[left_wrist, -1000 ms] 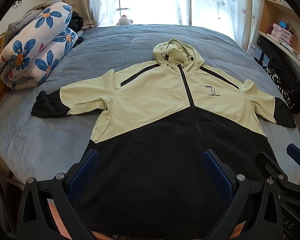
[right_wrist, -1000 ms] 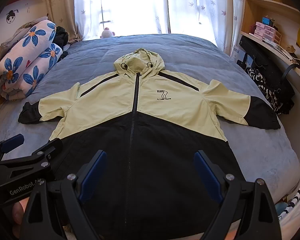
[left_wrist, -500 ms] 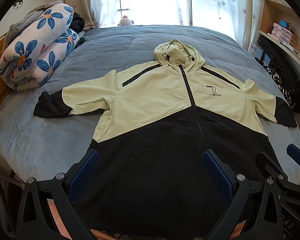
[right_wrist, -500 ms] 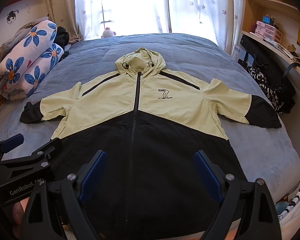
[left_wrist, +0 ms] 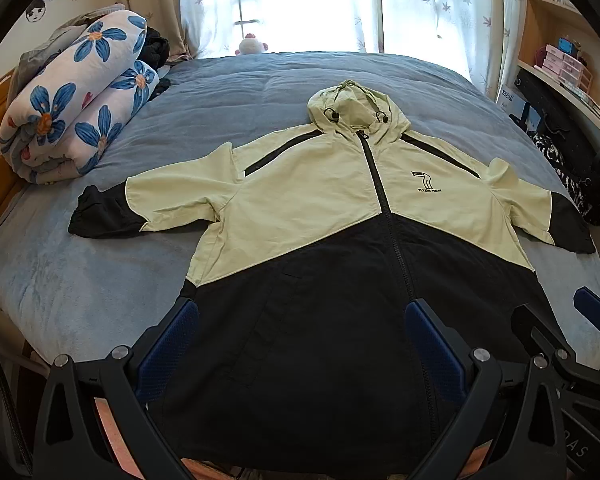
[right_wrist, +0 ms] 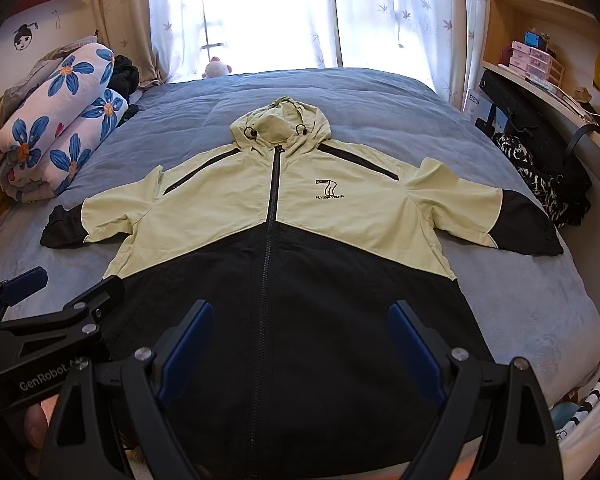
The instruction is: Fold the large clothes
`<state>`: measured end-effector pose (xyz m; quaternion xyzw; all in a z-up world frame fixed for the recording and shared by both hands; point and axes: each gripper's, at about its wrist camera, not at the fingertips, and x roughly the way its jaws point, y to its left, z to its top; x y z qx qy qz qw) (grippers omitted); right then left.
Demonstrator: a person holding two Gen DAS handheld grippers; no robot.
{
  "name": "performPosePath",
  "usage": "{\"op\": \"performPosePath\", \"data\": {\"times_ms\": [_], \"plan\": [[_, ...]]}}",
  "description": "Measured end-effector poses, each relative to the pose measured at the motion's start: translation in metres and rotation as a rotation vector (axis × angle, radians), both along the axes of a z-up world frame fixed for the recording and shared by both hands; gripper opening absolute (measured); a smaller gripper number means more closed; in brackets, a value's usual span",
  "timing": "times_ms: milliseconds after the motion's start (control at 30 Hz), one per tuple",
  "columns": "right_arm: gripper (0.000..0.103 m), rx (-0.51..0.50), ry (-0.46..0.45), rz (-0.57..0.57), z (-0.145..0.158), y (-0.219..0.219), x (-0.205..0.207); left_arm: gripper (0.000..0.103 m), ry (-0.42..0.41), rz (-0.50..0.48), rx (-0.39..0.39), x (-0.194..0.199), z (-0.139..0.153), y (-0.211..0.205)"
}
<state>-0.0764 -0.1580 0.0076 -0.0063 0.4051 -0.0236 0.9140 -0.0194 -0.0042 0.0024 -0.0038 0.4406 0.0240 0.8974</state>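
Your jacket (left_wrist: 340,240) lies flat and face up on the blue bed (left_wrist: 80,280), zipped, hood (left_wrist: 352,106) toward the window, both sleeves spread out sideways; pale green upper half, black lower half, black cuffs; chest logo reads "FLYING YOUTH" in the right wrist view.

Your left tongs (left_wrist: 300,344) hang over the black hem area, fingers spread wide, nothing between the blue pads (left_wrist: 168,340); not touching the cloth as far as the view shows. Your right tongs (right_wrist: 300,344) hover over the lower zip line, likewise spread wide and empty; the left tongs' body appears at the lower left of the right wrist view (right_wrist: 40,328), so the two sit side by side near the hem.

Change against the frames from a second ago: small only; in the left wrist view the jacket has drifted slightly rightward and the left cuff (left_wrist: 100,216) sits a little further in from the edge; in the right wrist view the jacket has shifted a touch right and up; finger spread is unchanged on both sides; garment itself undisturbed, same creases, same sleeve positions.

Surroundings: rolled floral quilt (left_wrist: 72,104) at the bed's left edge, well apart from the jacket; plush toy (left_wrist: 252,44) at the far end by the curtains (left_wrist: 432,12); shelves (right_wrist: 540,40) and a dark bag (right_wrist: 548,176) to the right of the bed.
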Motion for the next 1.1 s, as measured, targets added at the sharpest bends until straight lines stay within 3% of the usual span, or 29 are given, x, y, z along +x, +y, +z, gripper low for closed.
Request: {"op": "performPosePath", "data": {"times_ms": [600, 767, 1100], "plan": [[0.089, 0.095, -0.018, 0.017, 0.003, -0.015, 0.0, 0.101, -0.016, -0.027, -0.017, 0.006, 0.003, -0.01], [0.089, 0.079, -0.055, 0.041, 0.009, -0.014, -0.003, 0.101, -0.031, -0.04, -0.026, 0.01, 0.006, -0.014], [0.089, 0.129, -0.087, -0.013, 0.018, -0.045, 0.0, 0.101, -0.088, -0.057, -0.025, 0.02, 0.014, -0.031]]}}
